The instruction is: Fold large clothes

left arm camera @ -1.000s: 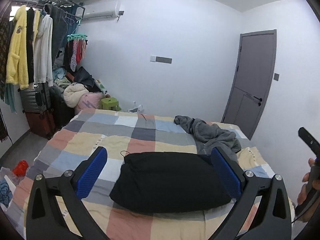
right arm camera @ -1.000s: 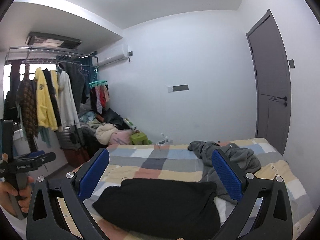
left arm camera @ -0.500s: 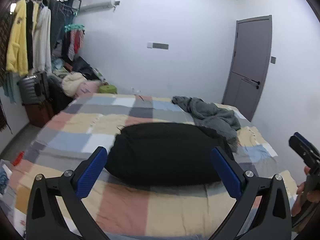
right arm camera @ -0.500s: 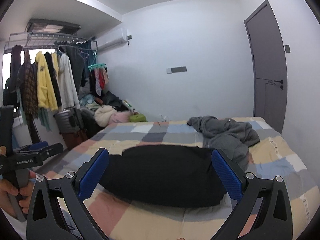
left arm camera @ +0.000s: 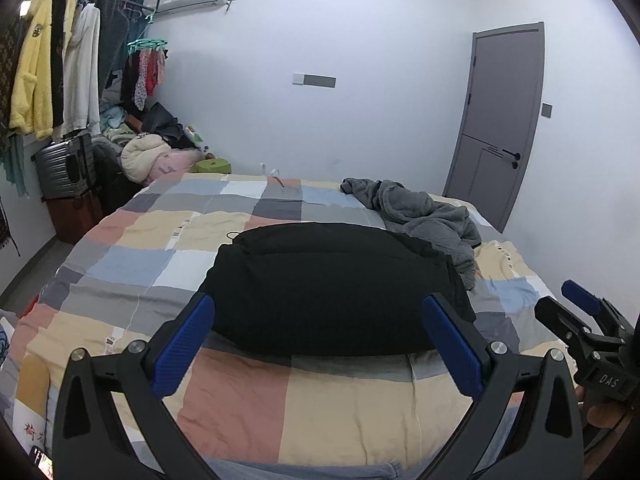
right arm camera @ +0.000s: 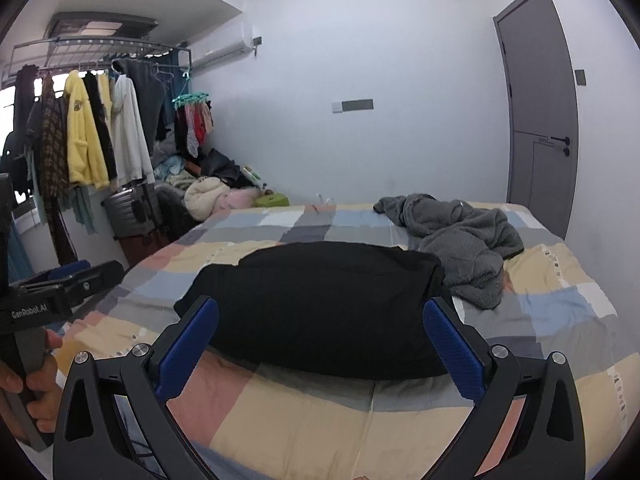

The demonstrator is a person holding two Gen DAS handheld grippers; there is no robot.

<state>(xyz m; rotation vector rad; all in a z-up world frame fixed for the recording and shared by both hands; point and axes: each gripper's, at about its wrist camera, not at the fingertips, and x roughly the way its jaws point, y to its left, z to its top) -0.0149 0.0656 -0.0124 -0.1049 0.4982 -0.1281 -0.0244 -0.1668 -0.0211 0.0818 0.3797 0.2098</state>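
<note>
Garment (left arm camera: 336, 288): black, large, lying as a rounded slab across the middle of the bed (left arm camera: 132, 256), long axis left–right, near edge facing both cameras. Judged soft, limp and fairly light, w/ some bulk; it should sag and drape when lifted, not hold shape, so a single-point lift would likely let it unroll. Fabric looks matte, probably not slippery; not fragile. Best hold, by judgement: the two near corners or near hem, one per tongs, pinching both layers if doubled; layer count cannot be told here.

Grey fleece garment (right arm camera: 460, 232): crumpled at the far right of the bed, touching or just overlapping the black one's far right corner; exact contact unclear. It may drag along if that corner is pulled.

Left tongs (left arm camera: 320, 336): spread wide, empty, blue pads (left arm camera: 184, 344) flanking the near edge in view but not touching cloth; held above the bed's near side, pointing fwd and slightly down.

Right tongs (right arm camera: 320, 336): likewise wide apart and empty, same fwd aim, just beside the left unit (right arm camera: 52, 300), which shows at frame left w/ a hand (right arm camera: 28, 384) on its grip. Right unit (left arm camera: 584, 340) appears at right edge of the left view.
</note>
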